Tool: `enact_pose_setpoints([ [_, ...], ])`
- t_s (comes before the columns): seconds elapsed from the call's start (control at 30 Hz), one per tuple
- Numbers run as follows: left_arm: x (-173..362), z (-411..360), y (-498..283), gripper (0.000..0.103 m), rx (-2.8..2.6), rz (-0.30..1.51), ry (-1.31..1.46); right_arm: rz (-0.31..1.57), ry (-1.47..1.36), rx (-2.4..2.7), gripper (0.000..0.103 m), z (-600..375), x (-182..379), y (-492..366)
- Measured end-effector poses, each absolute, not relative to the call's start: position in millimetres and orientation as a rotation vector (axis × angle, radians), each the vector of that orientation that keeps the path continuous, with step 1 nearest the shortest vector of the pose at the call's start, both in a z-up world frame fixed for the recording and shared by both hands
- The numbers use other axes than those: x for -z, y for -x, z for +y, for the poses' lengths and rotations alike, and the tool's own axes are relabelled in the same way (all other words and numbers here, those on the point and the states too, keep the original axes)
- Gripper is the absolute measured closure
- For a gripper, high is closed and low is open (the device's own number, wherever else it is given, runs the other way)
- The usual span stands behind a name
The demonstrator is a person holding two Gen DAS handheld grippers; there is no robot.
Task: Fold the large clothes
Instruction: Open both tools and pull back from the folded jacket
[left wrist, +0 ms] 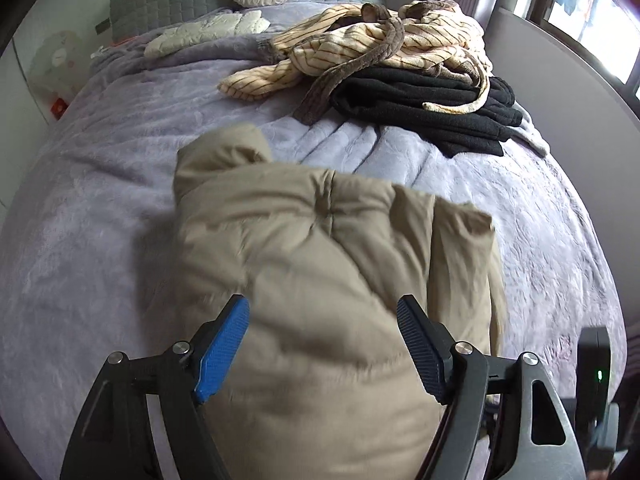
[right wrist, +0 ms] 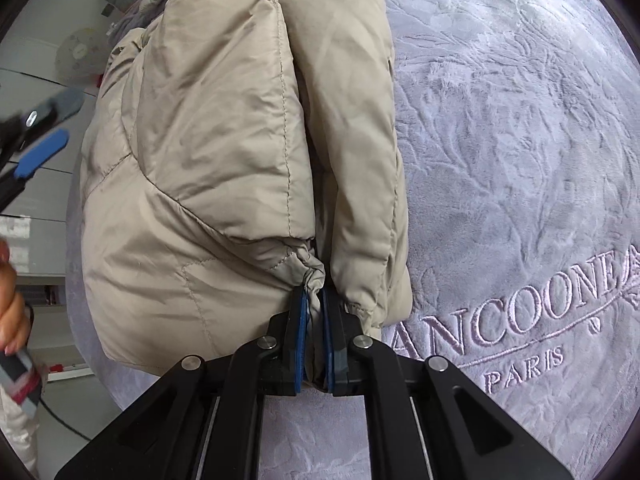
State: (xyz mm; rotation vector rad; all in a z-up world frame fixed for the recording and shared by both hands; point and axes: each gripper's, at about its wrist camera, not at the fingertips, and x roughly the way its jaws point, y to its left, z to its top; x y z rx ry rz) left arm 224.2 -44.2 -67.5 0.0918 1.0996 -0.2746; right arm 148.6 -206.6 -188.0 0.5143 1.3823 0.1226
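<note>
- Jaws of the right gripper (right wrist: pixel 315 322) are clamped on a gathered hem edge of the tan jacket (right wrist: pixel 224 160), near the cuff of a sleeve (right wrist: pixel 352 152) that is laid alongside the body; the pinch is judged to be there so that the stacked layers are kept from sliding apart.
- Jaws of the left gripper (left wrist: pixel 323 344) are spread wide above the jacket (left wrist: pixel 320 280), with nothing pressed between the pads; no cloth is seen to be held on that side.
- Seen from the right wrist, the left gripper (right wrist: pixel 44 136) is well clear of the jacket's far edge, with a hand (right wrist: pixel 10 300) at the frame's margin.
- The jacket is set as a puffy, folded bundle on the lilac blanket (right wrist: pixel 520 140), in the near middle of the bed, where flat room is left for the fold to be finished.
- A striped robe (left wrist: pixel 380 40) is heaped on black clothes (left wrist: pixel 432 108) at the far side, well apart from the jacket, apparently so that the working area is kept free.
- The fold is judged to be far along; whether the bundle will stay shut once released cannot be told, as the padding looks springy.
</note>
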Motion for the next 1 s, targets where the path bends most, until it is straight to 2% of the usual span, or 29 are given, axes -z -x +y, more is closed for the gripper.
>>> enact_pose_setpoints([
  [0.17,72.0,-16.2,-190.9,0.025,0.238,1.162,-0.027,1.398,-0.487,-0.109,0.094,-207.5,180.7,-137.2],
  [0.23,73.7,-5.5,-176.6,0.0,0.225,1.177,0.0,1.402,-0.485,-0.106,0.093,-208.6,176.7,-131.8],
  [0.6,81.4,24.4,-114.9,0.0,0.138,1.263,0.008,1.414,-0.453,-0.063,0.093,-214.4,144.2,-79.6],
  [0.63,79.9,26.7,-110.8,0.0,0.13,1.256,0.005,1.412,-0.439,-0.053,0.087,-215.1,138.2,-74.9],
  [0.67,77.3,29.2,-106.1,0.0,0.111,1.227,-0.005,1.408,-0.423,-0.044,0.073,-215.6,130.9,-69.5],
  [0.7,74.5,31.0,-103.9,0.0,0.092,1.218,-0.019,1.4,-0.411,-0.038,0.062,-216.5,124.3,-65.5],
  [0.73,71.4,34.1,-101.4,0.0,0.082,1.21,-0.021,1.38,-0.401,-0.033,0.044,-214.7,115.4,-55.4],
  [0.77,68.3,37.0,-98.6,0.0,0.078,1.204,-0.011,1.365,-0.394,-0.031,0.038,-209.9,105.7,-47.6],
  [0.83,62.4,41.8,-94.6,0.0,0.064,1.196,0.008,1.34,-0.37,-0.024,0.036,-209.4,89.1,-37.5],
  [0.93,50.3,47.0,-90.5,0.0,0.035,1.168,0.013,1.295,-0.324,0.001,0.021,-206.1,62.3,-25.8],
  [1.0,41.6,48.6,-86.8,0.0,0.025,1.149,0.013,1.252,-0.287,0.021,0.021,-198.7,42.5,-26.1],
])
